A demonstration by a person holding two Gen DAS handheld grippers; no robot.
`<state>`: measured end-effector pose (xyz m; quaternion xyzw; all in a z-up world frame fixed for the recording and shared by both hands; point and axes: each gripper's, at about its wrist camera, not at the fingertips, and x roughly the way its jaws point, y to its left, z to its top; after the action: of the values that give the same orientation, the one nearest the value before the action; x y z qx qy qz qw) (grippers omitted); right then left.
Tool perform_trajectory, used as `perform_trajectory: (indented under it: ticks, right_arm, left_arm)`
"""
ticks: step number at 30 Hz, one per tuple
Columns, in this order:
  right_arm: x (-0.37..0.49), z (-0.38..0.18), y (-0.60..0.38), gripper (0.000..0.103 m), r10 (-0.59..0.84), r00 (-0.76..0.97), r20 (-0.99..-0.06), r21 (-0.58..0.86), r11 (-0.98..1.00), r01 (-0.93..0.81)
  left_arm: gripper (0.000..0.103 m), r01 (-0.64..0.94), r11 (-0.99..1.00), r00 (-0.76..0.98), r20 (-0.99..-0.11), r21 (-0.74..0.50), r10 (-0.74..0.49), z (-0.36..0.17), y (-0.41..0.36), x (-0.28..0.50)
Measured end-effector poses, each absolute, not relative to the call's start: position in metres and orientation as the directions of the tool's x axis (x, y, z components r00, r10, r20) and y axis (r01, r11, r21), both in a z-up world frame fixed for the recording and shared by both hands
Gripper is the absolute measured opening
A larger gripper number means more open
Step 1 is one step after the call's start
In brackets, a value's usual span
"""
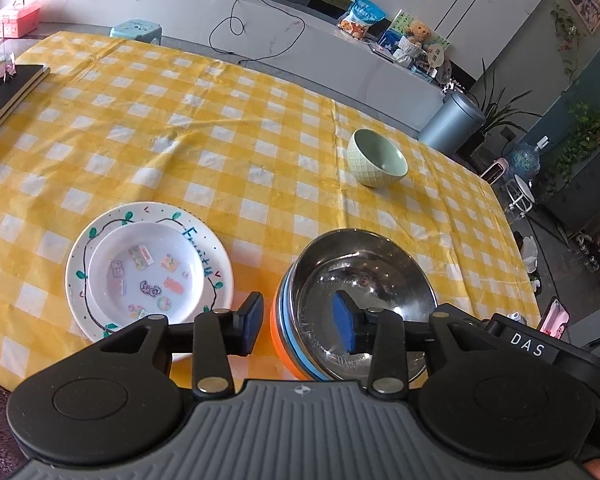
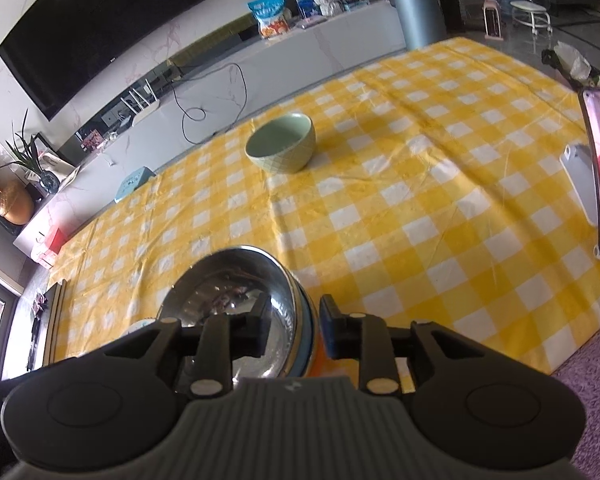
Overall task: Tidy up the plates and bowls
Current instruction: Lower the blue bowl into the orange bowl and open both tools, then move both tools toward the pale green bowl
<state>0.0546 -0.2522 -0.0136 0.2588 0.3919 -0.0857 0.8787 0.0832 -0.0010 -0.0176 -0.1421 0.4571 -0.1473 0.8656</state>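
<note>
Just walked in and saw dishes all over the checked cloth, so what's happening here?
A person is sorting dishes with a handheld gripper in each hand. The left gripper and right gripper both straddle the rim of the steel bowl, which sits in orange and blue bowls; their pads stand clear of the wall, so it is not gripped. A small white plate already rests on the painted plate. The green bowl stands alone farther back on the tablecloth.
</note>
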Motion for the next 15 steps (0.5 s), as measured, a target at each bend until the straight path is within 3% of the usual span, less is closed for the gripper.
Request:
perform_trajectory:
  ticks: [10, 15]
  right_arm:
    - [0.065, -0.002, -0.258, 0.028, 0.036, 0.698, -0.715, 0.352, 0.881, 0.316]
    - [0.08, 0.004, -0.263, 0.037, 0.03, 0.703, -0.711, 0.315, 0.907, 0.28]
  left_arm:
    - [0.05, 0.203, 0.928, 0.576, -0.728, -0.312, -0.371, 0.004, -0.007, 0.096]
    - [0.057, 0.279, 0.919, 0.588, -0.707, -0.279, -0.393, 0.016, -0.021, 0.108]
